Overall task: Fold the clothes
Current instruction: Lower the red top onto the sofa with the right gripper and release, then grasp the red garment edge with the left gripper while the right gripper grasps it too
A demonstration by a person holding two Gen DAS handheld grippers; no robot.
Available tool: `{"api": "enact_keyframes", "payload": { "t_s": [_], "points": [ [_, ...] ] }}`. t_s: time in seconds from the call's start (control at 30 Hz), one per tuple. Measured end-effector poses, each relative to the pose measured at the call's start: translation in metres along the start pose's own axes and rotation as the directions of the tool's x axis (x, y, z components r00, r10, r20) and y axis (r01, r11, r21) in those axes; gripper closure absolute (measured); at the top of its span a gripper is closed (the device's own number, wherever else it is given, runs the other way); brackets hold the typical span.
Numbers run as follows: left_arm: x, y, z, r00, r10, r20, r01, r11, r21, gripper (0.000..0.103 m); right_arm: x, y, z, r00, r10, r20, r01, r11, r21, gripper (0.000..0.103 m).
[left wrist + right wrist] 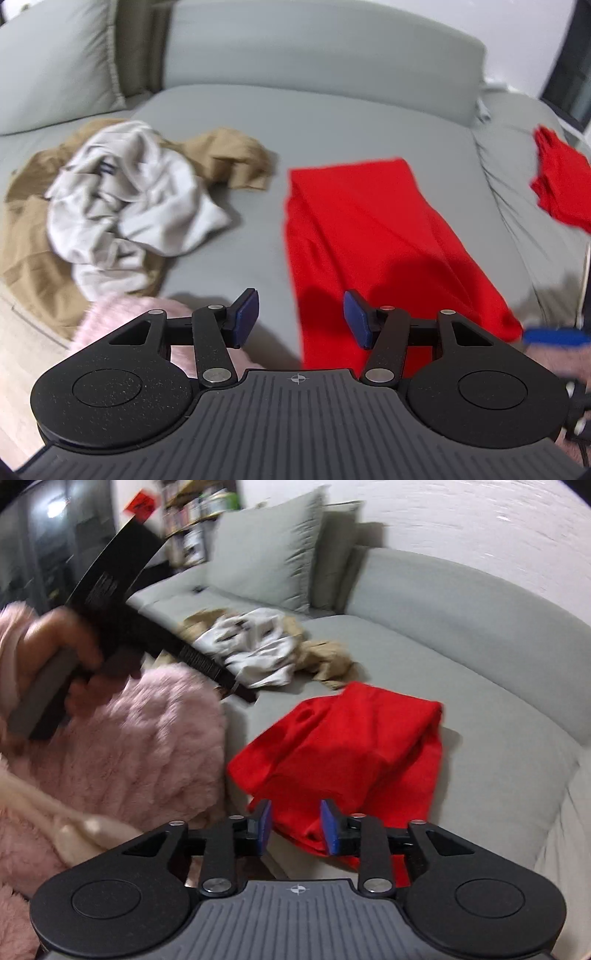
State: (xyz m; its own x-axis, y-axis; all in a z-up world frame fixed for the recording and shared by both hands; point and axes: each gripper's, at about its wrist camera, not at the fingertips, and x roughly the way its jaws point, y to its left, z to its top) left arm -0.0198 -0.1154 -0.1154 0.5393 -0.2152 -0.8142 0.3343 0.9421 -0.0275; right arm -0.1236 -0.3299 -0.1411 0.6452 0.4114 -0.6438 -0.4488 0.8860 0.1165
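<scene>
Hovering over the red garment (354, 229) on the sofa (258, 122), both grippers' fingers gape empty.

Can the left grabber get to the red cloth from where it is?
Probably yes. The left gripper is open with nothing between its pads, and the red cloth lies flat on the sofa right below and ahead of it. Nothing sits in between; the pile of clothes is off to the side.
</scene>
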Motion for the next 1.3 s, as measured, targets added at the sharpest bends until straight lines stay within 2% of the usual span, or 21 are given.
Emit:
{"api": "enact_keyframes", "payload": {
  "t_s": [0.13,0.17,0.23,0.27,0.3,0.33,0.47,0.6,0.7,0.8,1.0,1.2,1.27,1.3],
  "points": [
    [0.012,-0.019,-0.001,1.0,-0.014,0.023,0.013,0.999,0.05,0.052,0.005,-0.018,0.007,0.995,-0.081,0.052,0.07,0.981,0.182,0.067],
    [0.015,-0.023,-0.001,0.999,-0.018,0.031,0.016,0.998,0.059,0.06,0.007,-0.022,0.009,0.994,-0.085,0.07,0.068,0.973,0.221,0.067],
    [0.02,-0.031,0.0,0.998,-0.037,0.044,0.034,0.997,0.07,0.068,0.017,-0.034,0.01,0.99,-0.078,0.116,0.037,0.948,0.317,0.068],
    [0.024,-0.037,0.001,0.997,-0.057,0.056,0.052,0.996,0.075,0.069,0.022,-0.038,0.008,0.989,-0.085,0.125,0.035,0.934,0.356,0.071],
    [0.026,-0.041,0.001,0.995,-0.073,0.068,0.067,0.995,0.08,0.07,0.027,-0.043,0.006,0.987,-0.094,0.131,0.035,0.919,0.393,0.081],
    [0.029,-0.045,0.002,0.993,-0.085,0.076,0.078,0.993,0.088,0.071,0.031,-0.047,0.003,0.985,-0.103,0.136,0.035,0.903,0.429,0.084],
    [0.049,-0.059,-0.003,0.994,-0.083,0.068,0.073,0.988,0.138,0.075,0.047,-0.056,-0.005,0.987,-0.117,0.112,0.045,0.861,0.506,0.087],
    [0.071,-0.065,-0.02,0.998,-0.057,-0.003,0.057,0.977,0.206,0.074,0.054,-0.061,-0.007,0.989,-0.11,0.095,0.043,0.845,0.533,0.085],
    [0.073,-0.071,-0.03,0.999,-0.042,0.033,0.031,0.959,0.282,0.073,0.061,-0.065,-0.007,0.992,-0.105,0.074,0.049,0.84,0.541,0.083],
    [0.074,-0.068,-0.031,0.998,-0.05,0.041,0.038,0.964,0.264,0.071,0.069,-0.071,0.0,0.993,-0.086,0.083,0.028,0.844,0.536,0.081],
    [0.075,-0.063,-0.034,0.996,-0.072,0.056,0.056,0.967,0.249,0.071,0.09,-0.095,0.024,0.994,-0.08,0.081,0.034,0.886,0.462,0.081],
    [0.074,-0.06,-0.033,0.995,-0.085,0.055,0.069,0.969,0.237,0.07,0.104,-0.132,0.028,0.988,-0.097,0.117,0.016,0.834,0.552,0.079],
    [0.074,-0.059,-0.032,0.995,-0.09,0.053,0.076,0.97,0.231,0.07,0.114,-0.133,0.033,0.991,-0.06,0.122,-0.014,0.846,0.533,0.077],
    [0.074,-0.059,-0.032,0.994,-0.092,0.052,0.078,0.97,0.228,0.07,0.119,-0.134,0.036,0.992,-0.04,0.124,-0.031,0.853,0.522,0.07]
  ]
}}
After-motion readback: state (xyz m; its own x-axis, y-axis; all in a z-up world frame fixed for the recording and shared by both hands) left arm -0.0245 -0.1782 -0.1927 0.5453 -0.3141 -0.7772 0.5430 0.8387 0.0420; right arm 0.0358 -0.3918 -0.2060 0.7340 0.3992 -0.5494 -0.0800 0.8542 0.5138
